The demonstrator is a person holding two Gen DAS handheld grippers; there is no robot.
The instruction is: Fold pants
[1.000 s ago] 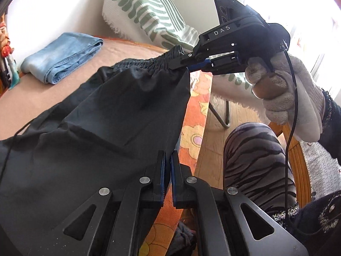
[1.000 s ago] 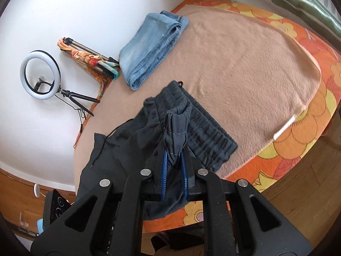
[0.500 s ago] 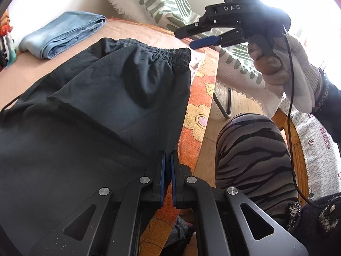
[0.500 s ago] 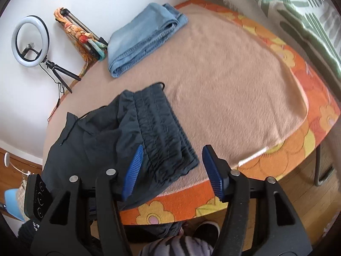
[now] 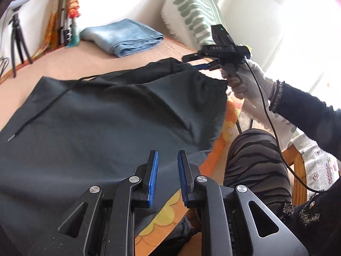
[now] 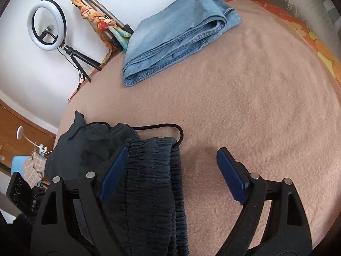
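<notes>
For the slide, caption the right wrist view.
Right gripper opening above black pants' elastic waistband; folded blue jeans beyond.

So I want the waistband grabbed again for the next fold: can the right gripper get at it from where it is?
Probably yes. The right gripper hangs just over the black pants' waistband, jaws opening wide, nothing held. The gathered band lies partly between the fingers, and nothing covers it.
</notes>
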